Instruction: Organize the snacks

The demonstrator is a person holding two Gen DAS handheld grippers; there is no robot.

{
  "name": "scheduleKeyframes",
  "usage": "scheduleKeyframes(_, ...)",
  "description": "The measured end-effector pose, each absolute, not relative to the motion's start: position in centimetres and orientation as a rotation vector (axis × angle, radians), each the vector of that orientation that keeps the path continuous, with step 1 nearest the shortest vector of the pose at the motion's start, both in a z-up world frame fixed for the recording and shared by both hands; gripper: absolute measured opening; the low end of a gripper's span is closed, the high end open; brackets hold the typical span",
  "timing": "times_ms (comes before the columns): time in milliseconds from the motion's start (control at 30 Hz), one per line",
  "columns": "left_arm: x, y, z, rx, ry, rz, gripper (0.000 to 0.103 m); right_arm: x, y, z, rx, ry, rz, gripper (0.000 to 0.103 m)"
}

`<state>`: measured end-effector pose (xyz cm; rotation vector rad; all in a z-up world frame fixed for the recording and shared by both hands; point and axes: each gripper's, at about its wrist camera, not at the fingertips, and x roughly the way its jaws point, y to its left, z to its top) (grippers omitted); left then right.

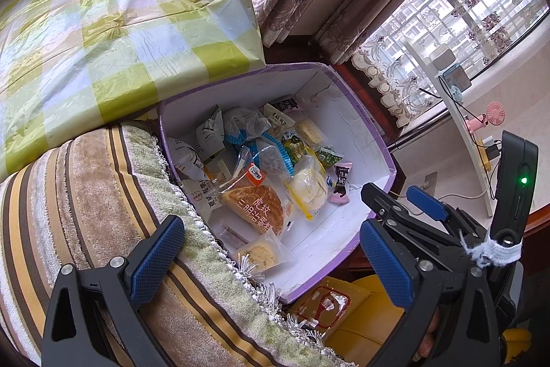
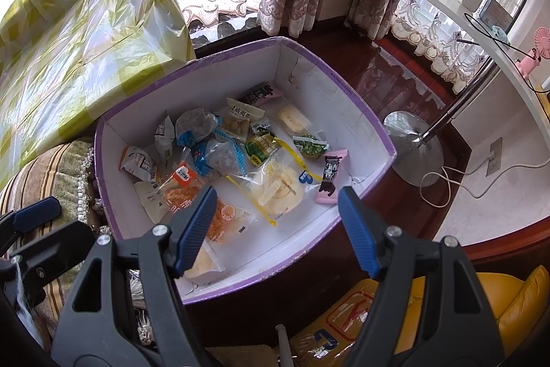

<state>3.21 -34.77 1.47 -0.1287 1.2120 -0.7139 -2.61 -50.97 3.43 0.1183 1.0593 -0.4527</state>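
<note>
A: Purple-rimmed white cardboard box (image 2: 357, 112) is the landmark. It sits between the striped cushion (image 1: 86, 195) and the wood floor (image 2: 388, 71), with the green-checked plastic cover (image 1: 103, 6) behind its far-left corner.

B: Snacks?

A: All loose inside the box. Orange sandwich-cake pack (image 1: 254, 205) near the front-left wall, pale round pastry with yellow strip (image 2: 275, 188) at centre, pink chocolate bar (image 2: 330, 174) by the right wall, green pea packets (image 2: 309, 145) just behind it, blue-and-clear bags (image 2: 220, 153) mid-left, a small square cake (image 1: 261, 253) at the front wall.

B: Left gripper?

A: Left gripper (image 1: 271, 257) hovers over the box's front-left edge, partly above the cushion. Jaws spread wide, nothing between the pads.

B: Right?

A: Right gripper (image 2: 278, 229) hangs over the box's front rim. Jaws wide apart, holding nothing; left pad overlaps the orange pack in view, contact can't be judged.

B: Outside the box?

A: Yellow bag (image 2: 498, 298) in front of it, a chrome stand base (image 2: 412, 143) on its right.
</note>
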Motion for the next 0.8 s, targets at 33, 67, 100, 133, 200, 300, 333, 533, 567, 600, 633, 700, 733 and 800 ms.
scheduleKeyframes(33,3.20,-34.78,1.47,-0.129,1.212,-0.714,0.103,-2.60,-50.98,3.43,0.118,1.059,-0.453,0.075)
scheduleKeyframes(67,3.21,-34.77,1.47,-0.129,1.212,-0.714,0.103,-2.59,-50.99,3.44,0.118,1.058,-0.453,0.075)
scheduleKeyframes(100,3.21,-34.77,1.46,-0.129,1.212,-0.714,0.103,-2.58,-51.01,3.43,0.118,1.059,-0.452,0.075)
scheduleKeyframes(133,3.20,-34.81,1.47,-0.129,1.212,-0.714,0.103,-2.58,-50.98,3.40,0.118,1.058,-0.453,0.075)
scheduleKeyframes(200,3.21,-34.78,1.45,-0.129,1.212,-0.714,0.103,-2.59,-50.95,3.40,0.119,1.058,-0.453,0.075)
scheduleKeyframes(300,3.21,-34.77,1.44,-0.129,1.212,-0.714,0.103,-2.60,-50.94,3.41,0.119,1.058,-0.454,0.075)
scheduleKeyframes(333,3.21,-34.77,1.44,-0.129,1.212,-0.714,0.103,-2.60,-50.94,3.41,0.119,1.058,-0.454,0.075)
scheduleKeyframes(533,3.22,-34.79,1.47,-0.129,1.211,-0.715,0.103,-2.57,-50.99,3.42,0.119,1.058,-0.454,0.075)
scheduleKeyframes(567,3.22,-34.82,1.49,-0.130,1.210,-0.715,0.103,-2.59,-50.98,3.42,0.120,1.058,-0.455,0.075)
scheduleKeyframes(600,3.22,-34.82,1.51,-0.129,1.210,-0.715,0.103,-2.58,-50.99,3.42,0.120,1.058,-0.455,0.075)
scheduleKeyframes(633,3.23,-34.83,1.51,-0.130,1.209,-0.714,0.103,-2.58,-51.00,3.42,0.119,1.058,-0.455,0.075)
scheduleKeyframes(700,3.27,-34.99,1.61,-0.125,1.206,-0.712,0.103,-2.63,-50.99,3.41,0.121,1.059,-0.455,0.075)
scheduleKeyframes(733,3.29,-35.11,1.62,-0.120,1.206,-0.712,0.103,-2.68,-50.96,3.40,0.122,1.059,-0.457,0.075)
scheduleKeyframes(800,3.37,-35.19,1.67,-0.122,1.203,-0.713,0.103,-2.76,-50.97,3.42,0.127,1.061,-0.457,0.075)
